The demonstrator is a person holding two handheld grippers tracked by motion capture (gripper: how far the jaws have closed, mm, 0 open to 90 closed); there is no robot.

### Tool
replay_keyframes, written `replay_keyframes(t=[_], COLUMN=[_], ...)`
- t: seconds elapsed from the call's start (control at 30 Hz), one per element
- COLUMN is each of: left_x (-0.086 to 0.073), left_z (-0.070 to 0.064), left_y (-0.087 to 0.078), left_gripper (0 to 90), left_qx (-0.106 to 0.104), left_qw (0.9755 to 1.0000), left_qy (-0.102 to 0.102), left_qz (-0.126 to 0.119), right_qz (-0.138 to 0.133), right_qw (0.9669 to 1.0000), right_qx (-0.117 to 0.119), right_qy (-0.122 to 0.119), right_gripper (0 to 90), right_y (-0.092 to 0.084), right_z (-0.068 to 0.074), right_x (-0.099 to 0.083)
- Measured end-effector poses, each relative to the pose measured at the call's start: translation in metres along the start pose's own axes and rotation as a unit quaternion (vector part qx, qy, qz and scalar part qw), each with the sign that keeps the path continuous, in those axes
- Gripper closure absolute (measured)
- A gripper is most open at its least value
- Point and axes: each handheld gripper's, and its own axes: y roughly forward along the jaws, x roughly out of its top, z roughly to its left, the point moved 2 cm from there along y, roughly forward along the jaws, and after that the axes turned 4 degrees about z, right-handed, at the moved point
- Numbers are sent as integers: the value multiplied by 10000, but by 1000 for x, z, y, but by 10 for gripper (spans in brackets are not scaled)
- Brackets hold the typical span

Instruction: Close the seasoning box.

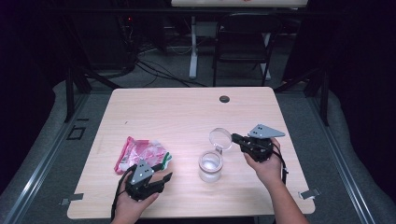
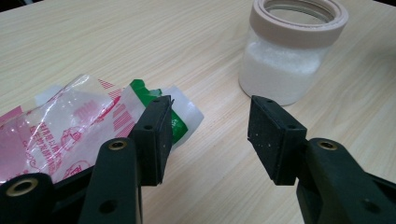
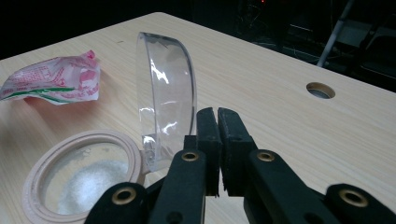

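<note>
Pale wood-grain tabletop (image 1: 187, 116), rectangular with rounded corners, small round dark grommet hole (image 1: 224, 99) near far edge, right of centre. Crumpled clear plastic bag with pink and green print (image 1: 140, 154) flat on surface at near left. Clear jar with beige rim (image 1: 210, 165), open, upright near centre-right, well apart from bag; white granular contents in lower part. Clear round hinged lid (image 1: 220, 138) tilted up behind jar rim. Remaining surface bare wood.

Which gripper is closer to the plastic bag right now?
Left. The left gripper sits right at the plastic bag, one jaw beside its green edge. The right gripper is across the jar, by the clear lid.
</note>
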Motion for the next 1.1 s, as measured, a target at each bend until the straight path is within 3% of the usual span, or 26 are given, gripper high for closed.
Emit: replay_keyframes(t=[0.23,1.1], left_x=[1,2], left_z=[-2,6], left_y=[0,-2], left_gripper=[512,498], left_qx=[-42,43], left_qw=[10000,9999], left_qy=[76,-17], left_qz=[-20,-124], right_qz=[-19,-64], right_qw=[10000,9999], right_qx=[26,107], right_qy=[-39,-115], right_gripper=[879,875], right_y=[-1,-3], right_z=[3,12], right_x=[2,4])
